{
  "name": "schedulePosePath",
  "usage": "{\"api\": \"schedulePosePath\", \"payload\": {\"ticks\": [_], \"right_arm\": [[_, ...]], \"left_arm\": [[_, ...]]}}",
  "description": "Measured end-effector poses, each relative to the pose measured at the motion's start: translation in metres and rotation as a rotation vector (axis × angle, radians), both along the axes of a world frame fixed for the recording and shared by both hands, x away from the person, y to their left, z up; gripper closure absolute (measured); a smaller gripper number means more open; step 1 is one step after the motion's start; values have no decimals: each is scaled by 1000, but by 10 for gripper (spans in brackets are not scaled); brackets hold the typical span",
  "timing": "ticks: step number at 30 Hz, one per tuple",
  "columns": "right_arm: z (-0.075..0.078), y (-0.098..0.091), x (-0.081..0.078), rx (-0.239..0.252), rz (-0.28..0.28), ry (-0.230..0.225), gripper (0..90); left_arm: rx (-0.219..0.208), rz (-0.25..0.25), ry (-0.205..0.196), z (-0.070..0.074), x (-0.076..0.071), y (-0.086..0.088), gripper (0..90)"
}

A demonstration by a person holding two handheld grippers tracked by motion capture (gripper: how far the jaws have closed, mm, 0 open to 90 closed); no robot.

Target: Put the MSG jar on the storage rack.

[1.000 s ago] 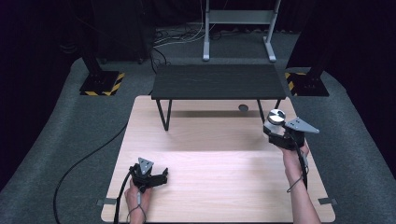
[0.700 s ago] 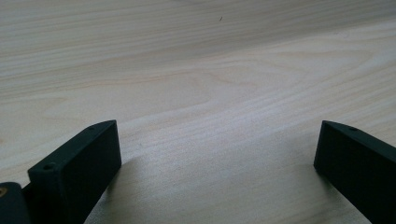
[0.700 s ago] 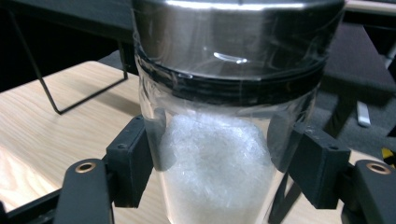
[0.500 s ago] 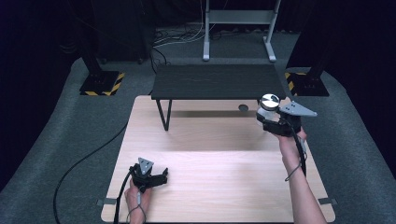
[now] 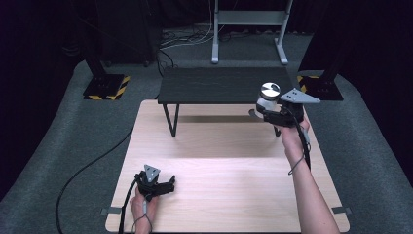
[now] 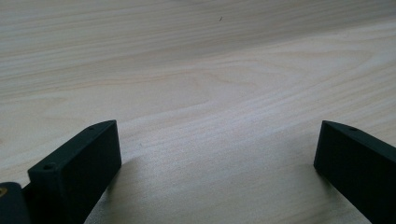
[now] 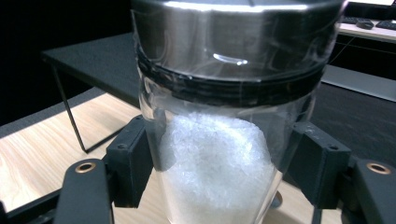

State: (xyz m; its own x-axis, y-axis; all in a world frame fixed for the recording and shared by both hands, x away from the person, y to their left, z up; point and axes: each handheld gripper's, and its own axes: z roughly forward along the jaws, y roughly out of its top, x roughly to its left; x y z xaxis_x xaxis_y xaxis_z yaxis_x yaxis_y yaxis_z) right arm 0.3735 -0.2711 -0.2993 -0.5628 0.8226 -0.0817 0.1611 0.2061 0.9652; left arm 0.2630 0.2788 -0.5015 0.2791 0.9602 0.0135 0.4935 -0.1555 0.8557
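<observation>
1. Jar (image 5: 267, 97) w/ steel lid sits at right of centre in the high view, lifted off the wooden surface (image 5: 229, 195) and held in front of the black shelf's (image 5: 219, 84) right end. It's clear glass, part full of white grains.

2. Right gripper (image 5: 271, 113): fingers (image 7: 130, 164) are clamped on the jar's glass body, one each side below the lid band, per the right gripper view. Jar looks roughly upright.

3. Left gripper (image 5: 168, 185): lower left of the high view, low over the surface. Its fingers (image 6: 77, 170) stand wide apart w/ nothing between them, just bare wood.

4. Step in hand, as I read it: you're carrying the jar, mid-air, prob. heading for the black shelf top.

5. Next move calls for: enough height so the jar's base clears the shelf edge, then travel fwd toward the top of the frame, keep it level, set it down flat before you loosen the grip.

6. Watch out: glass is smooth, contents shift, so no quick tilts. I can't tell how far the base is above the shelf edge.
</observation>
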Motion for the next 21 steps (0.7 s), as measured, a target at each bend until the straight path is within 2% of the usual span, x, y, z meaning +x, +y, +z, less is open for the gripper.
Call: {"api": "schedulePosePath", "payload": {"ticks": [12, 21], "right_arm": [[19, 35, 34, 5, 24, 11, 300], [28, 59, 57, 15, 34, 29, 300]], "left_arm": [[2, -2, 1, 0, 0, 0, 5], [4, -5, 0, 0, 0, 0, 5]]}}
